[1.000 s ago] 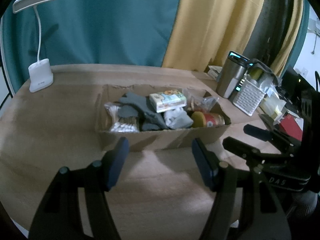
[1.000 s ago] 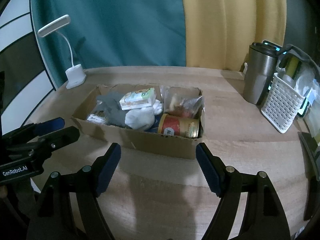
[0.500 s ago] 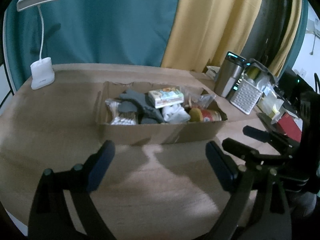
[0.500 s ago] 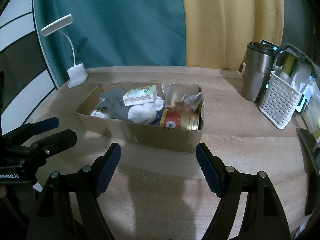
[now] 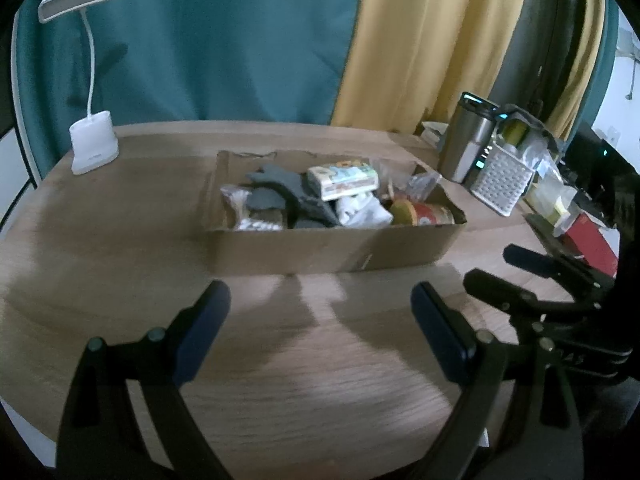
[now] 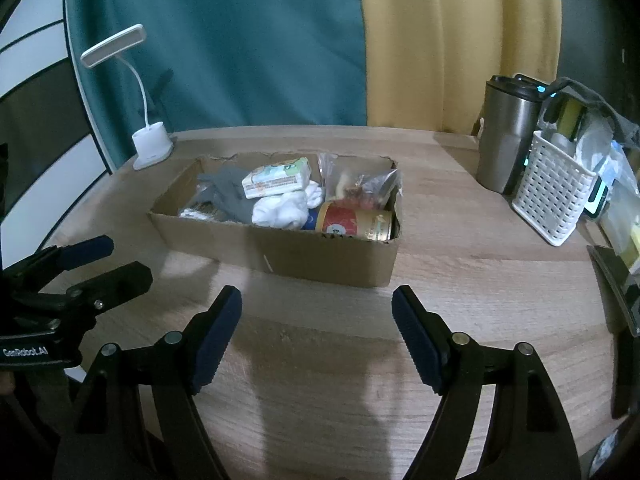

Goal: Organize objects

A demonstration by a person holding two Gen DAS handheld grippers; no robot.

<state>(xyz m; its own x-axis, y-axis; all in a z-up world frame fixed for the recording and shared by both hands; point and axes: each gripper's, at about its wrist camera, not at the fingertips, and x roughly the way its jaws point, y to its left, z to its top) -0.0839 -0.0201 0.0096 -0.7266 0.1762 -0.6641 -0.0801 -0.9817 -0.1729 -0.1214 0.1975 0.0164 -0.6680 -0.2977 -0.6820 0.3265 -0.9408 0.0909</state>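
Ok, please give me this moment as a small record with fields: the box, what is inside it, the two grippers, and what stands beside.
surface: wooden table
container: open cardboard box, standing on the table
box contents: red can lying on its side at the right end; white cloth; grey cloth; printed packet on top; clear bag
left gripper: open, empty, short of the box
right gripper: open, empty, short of the box
beside the box: white desk lamp to the left; steel tumbler and white basket to the right
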